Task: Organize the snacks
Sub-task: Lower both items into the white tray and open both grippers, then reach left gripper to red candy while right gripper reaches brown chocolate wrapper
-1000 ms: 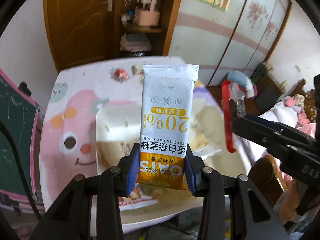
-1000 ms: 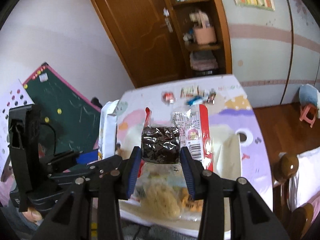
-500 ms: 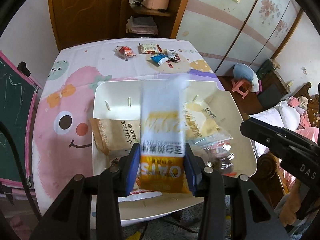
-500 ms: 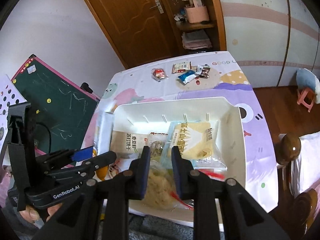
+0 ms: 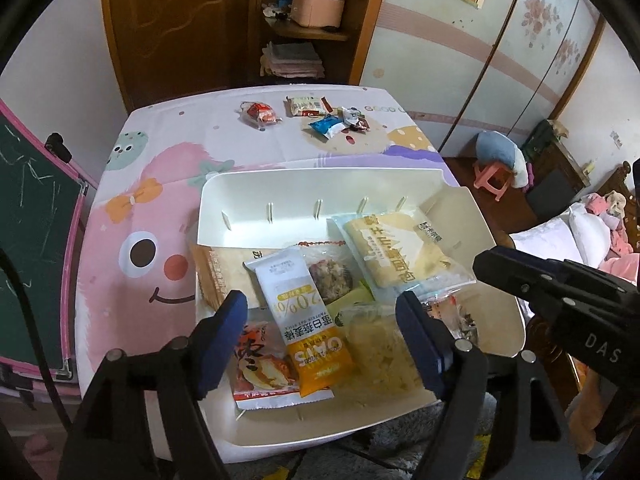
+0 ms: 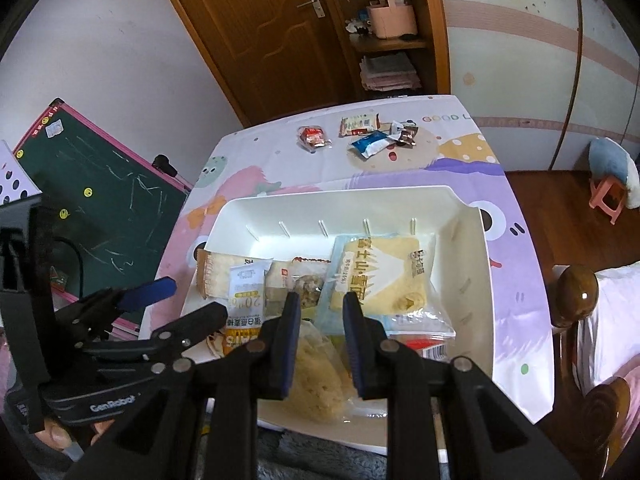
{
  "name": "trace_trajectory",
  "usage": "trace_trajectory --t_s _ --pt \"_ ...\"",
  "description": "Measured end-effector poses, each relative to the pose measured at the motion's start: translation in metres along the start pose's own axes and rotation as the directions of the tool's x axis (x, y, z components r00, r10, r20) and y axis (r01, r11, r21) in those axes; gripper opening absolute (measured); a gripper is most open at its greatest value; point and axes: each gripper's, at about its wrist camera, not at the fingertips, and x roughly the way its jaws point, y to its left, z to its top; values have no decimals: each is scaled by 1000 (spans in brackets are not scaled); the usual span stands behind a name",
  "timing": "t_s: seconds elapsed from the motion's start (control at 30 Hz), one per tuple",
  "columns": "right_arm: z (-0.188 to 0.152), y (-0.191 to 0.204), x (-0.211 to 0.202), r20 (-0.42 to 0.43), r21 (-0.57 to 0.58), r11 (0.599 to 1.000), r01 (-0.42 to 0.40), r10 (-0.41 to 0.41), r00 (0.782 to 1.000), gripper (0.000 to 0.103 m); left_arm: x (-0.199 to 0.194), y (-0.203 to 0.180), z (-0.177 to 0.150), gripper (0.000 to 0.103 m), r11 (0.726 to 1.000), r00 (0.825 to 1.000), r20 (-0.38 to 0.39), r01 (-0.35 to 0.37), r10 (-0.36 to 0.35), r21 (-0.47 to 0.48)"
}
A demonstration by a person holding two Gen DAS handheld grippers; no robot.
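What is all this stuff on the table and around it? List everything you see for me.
Bin: one, white, near end of the table.
Oat bar: one, white and orange, lying in the bin, apart from both blue pads.
Bread pack: one, pale yellow, bin's right side.
Other packets in the bin: several, tan, red, clear.
Loose snacks: about five, red, blue, beige, table's far end.
Tablecloth: one, pink cartoon print.
Chalkboard: one, green with pink frame, left of the table.
Stool: one, pink, on the floor at right.
Left gripper: black, blue pads, jaws just opened, empty.
Right gripper: black, jaws narrowly apart, empty, above the bin.
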Motion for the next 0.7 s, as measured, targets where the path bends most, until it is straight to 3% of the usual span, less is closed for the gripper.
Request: trace_trajectory --t_s 0.7 --pt "1 -6 24 -85 29 999 -13 15 996 22 12 3 0 79 1000 1000 -31 1 -1 -8"
